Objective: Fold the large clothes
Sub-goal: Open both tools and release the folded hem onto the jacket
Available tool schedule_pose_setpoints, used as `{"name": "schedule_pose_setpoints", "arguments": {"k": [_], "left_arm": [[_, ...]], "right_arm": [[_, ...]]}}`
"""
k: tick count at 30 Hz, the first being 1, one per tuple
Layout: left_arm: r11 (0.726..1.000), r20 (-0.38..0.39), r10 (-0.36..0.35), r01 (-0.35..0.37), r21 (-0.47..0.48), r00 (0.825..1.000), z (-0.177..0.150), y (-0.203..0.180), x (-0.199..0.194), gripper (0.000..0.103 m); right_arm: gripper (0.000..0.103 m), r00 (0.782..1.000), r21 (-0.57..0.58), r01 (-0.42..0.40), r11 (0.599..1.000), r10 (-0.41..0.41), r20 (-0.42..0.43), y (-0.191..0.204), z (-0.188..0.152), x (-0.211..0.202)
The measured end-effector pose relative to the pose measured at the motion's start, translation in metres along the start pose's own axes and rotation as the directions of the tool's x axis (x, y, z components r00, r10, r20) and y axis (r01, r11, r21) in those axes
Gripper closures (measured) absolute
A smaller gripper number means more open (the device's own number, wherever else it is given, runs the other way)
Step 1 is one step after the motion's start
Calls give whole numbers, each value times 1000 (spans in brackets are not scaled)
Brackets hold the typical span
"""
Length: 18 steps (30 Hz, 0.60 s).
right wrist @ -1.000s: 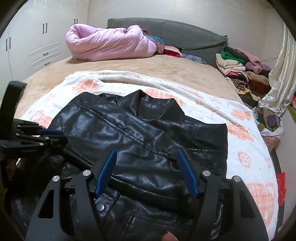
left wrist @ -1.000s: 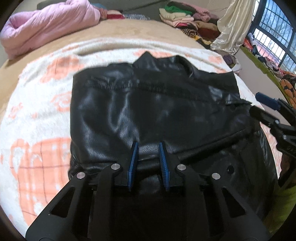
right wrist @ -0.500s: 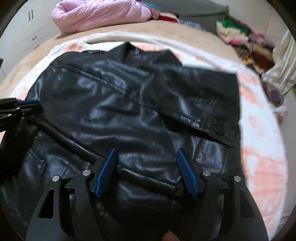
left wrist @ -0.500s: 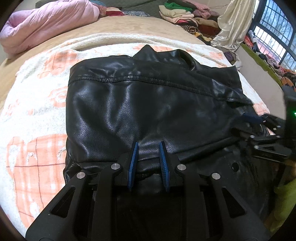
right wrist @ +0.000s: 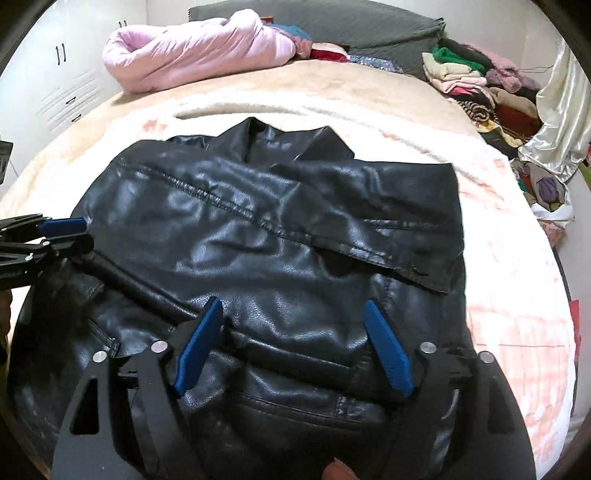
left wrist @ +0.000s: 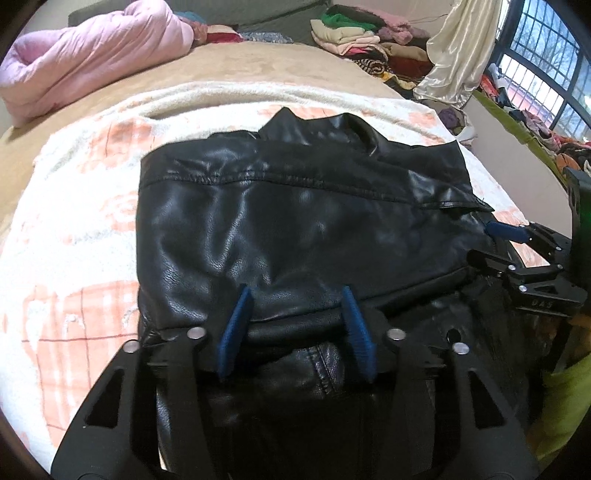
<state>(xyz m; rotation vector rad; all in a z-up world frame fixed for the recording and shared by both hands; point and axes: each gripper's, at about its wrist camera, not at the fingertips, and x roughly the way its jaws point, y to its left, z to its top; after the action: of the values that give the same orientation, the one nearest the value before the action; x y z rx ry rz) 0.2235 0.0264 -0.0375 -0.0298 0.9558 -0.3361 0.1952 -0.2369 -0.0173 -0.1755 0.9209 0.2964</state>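
Note:
A black leather jacket (left wrist: pixel 295 221) lies on a white and orange blanket (left wrist: pixel 74 258) on the bed, collar at the far side and its near part folded over. My left gripper (left wrist: pixel 295 321) hovers at the near folded edge. Its jaws are opening, and the fold lies between the blue pads (left wrist: pixel 236 325) without being pressed. My right gripper (right wrist: pixel 293 343) is over the same jacket (right wrist: pixel 277 240) further right, its jaws opening wide with only leather beneath them. Each gripper shows in the other's view: the right gripper (left wrist: pixel 493 243) at the right edge, the left gripper (right wrist: pixel 77 234) at the left edge.
A pink duvet (right wrist: pixel 192 48) lies rolled at the head of the bed beside a grey headboard (right wrist: pixel 369 22). A pile of folded clothes (right wrist: pixel 472 81) and a shiny curtain (left wrist: pixel 454 55) are at the far right. A white wardrobe (right wrist: pixel 55 81) is to the left and a window (left wrist: pixel 546 74) to the right.
The left gripper's pads, pinched on the jacket's fold before, have spread apart and let it go. The right gripper's jaws stand wider than before.

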Motion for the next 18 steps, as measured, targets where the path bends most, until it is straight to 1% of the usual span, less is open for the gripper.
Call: {"name": "schedule_pose_setpoints", "arguments": {"k": [2,4,5,6,7,8,9,12,18], "left_arm": [[1000,5,4,-4,0,1000,1,0,-2,53],[1000,19,8,-7,-7,1000,3,1,-7,33],[1000,25,8,-8,-7,1000,3,0,-9,31],[1000,32,9,-9,-5,999,4,-1,-12,25],[1000,38,10,-10,-4,999,5,-2,-14,16],[1000,42,12,-12,-3,999,5,-3,-15,11],[1000,49,19,-19,-1,999,6,-3,-18,9],[1000,60,23,-23,-1,998,6,-6,-24,9],[999,86,35,-36,5,996,4,-14,-39,9]], "right_arm": [[22,1000,13,1,1000,-1,10,-3,-1,-6],[16,1000,20,6,1000,-7,26,-3,-1,-14],[15,999,25,11,1000,-12,40,-4,-2,-20],[13,999,30,12,999,-14,51,-5,-2,-24],[11,998,34,11,999,-13,62,-4,0,-26],[10,997,36,8,999,-11,74,-4,2,-29],[10,996,36,7,999,-10,84,-3,4,-32],[9,994,28,14,1000,-17,107,0,7,-40],[8,990,25,0,1000,-4,140,8,4,-56]]}}
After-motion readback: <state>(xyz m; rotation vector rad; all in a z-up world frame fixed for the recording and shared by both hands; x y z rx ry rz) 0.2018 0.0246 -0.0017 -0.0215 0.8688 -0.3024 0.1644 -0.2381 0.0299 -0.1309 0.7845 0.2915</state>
